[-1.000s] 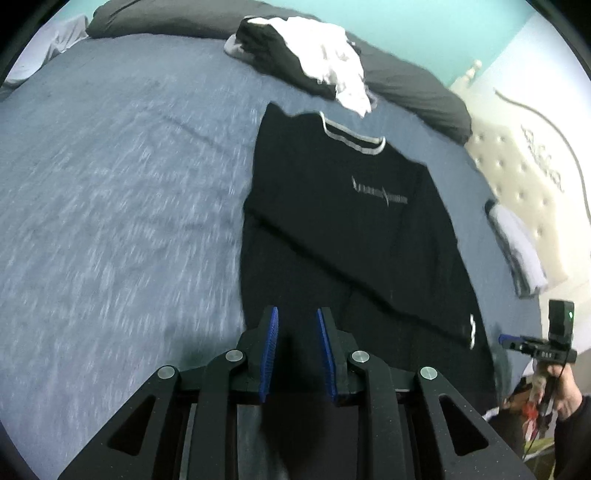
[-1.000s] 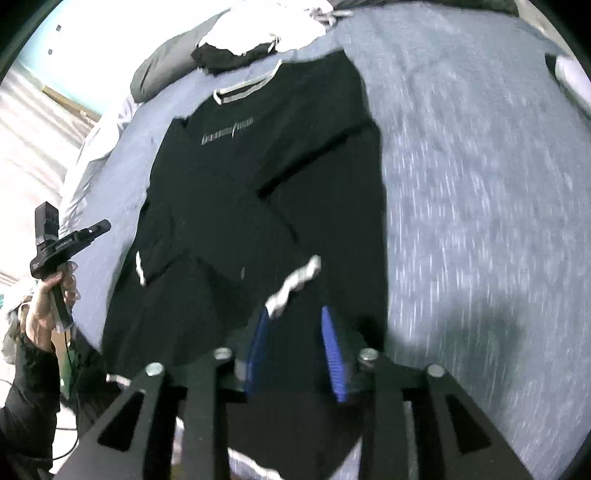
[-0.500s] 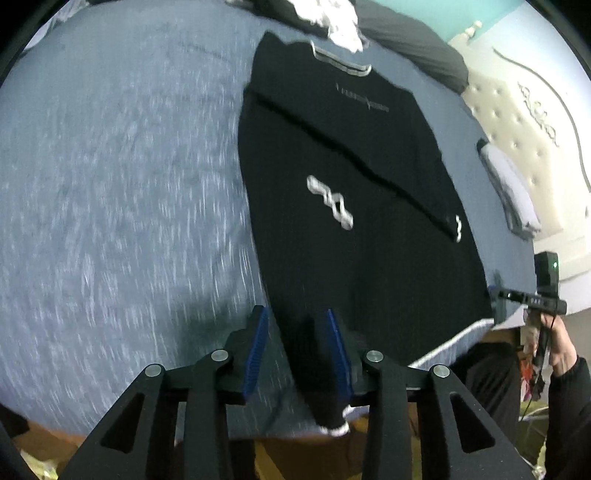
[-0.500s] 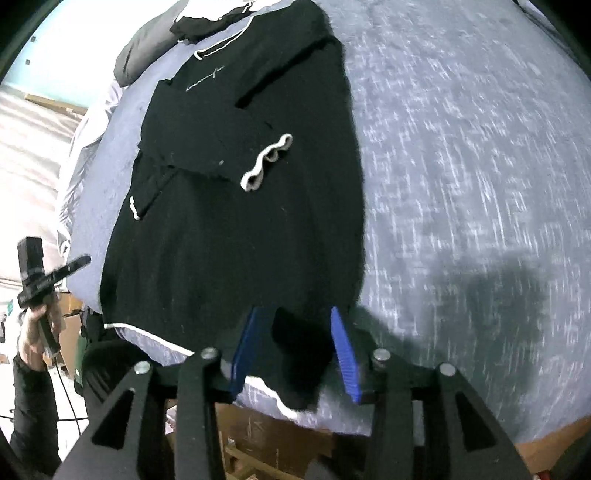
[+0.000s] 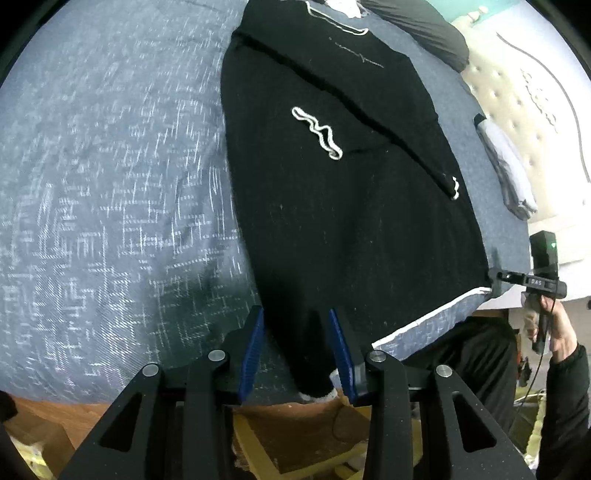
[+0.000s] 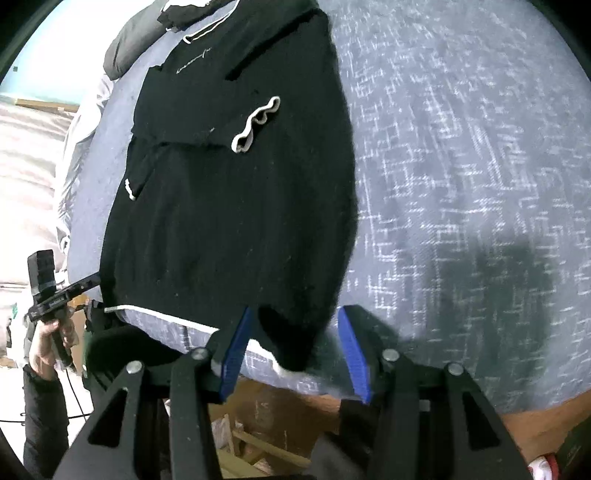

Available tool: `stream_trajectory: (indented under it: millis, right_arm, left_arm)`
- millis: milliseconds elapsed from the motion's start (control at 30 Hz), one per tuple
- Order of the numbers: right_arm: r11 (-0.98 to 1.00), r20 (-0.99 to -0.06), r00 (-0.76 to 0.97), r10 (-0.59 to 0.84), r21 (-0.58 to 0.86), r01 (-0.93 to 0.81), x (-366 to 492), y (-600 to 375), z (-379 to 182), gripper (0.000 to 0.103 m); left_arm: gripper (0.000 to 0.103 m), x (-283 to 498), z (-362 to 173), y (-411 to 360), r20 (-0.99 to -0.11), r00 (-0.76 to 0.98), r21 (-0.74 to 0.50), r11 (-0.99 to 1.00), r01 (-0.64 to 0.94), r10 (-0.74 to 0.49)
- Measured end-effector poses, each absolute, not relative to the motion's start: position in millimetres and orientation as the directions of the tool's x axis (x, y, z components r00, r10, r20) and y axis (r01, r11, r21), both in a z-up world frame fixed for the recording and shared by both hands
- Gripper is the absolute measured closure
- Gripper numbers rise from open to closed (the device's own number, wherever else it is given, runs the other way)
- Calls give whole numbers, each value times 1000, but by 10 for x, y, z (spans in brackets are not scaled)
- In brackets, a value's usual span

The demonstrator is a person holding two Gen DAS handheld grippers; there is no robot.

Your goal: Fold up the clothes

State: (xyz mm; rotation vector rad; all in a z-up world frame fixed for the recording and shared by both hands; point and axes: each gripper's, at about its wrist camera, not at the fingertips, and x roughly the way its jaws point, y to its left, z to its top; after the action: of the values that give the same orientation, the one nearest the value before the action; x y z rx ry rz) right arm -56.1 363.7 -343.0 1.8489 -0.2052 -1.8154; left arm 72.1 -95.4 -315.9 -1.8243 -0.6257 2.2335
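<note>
Both jaws now stand spread. The left hand-held gripper (image 5: 297, 350) straddles one hem corner of the black sweater (image 5: 332, 177) at the bed's edge; the right hand-held gripper (image 6: 291, 350) straddles the other. A second ago they were over mid-garment. The sweater lies flat, sleeves folded inward, across the grey-blue bed (image 5: 110, 166), with a tufted headboard (image 5: 517, 103) at upper right.

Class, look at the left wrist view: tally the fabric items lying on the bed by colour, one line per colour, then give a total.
Black: 1, the sweater
Dark grey: 1, the pillow
Light grey: 1, the folded cloth
Total: 3; the pile at the top edge is too cropped to count.
</note>
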Motion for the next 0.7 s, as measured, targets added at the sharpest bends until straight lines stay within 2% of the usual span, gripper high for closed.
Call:
stream_trajectory:
  millis: [300,467,600,700]
  right_arm:
    - [-837,-871,86,-483,488,247,-526,3592,-3520,54]
    - [-835,-875,76,-478,480,268,-524,3589,-3510,66]
    - [-828,-873,74,-481,481,287,-518,3577,-3490,82]
    - [-822,-871,73,-486,484,301,-512,3565,-3464,86]
  left_arm:
    - [64,780,-3253,-902,-879,-214,-456,-882,119,425]
    - [65,808,-3231,-877,-875,-225,-460,-881,112,428]
    - [65,826,-3203,-836,-878,-227,-451,-888,93,422]
    - [65,865,-3151,-799,-879,-230,-443,-894,70,418]
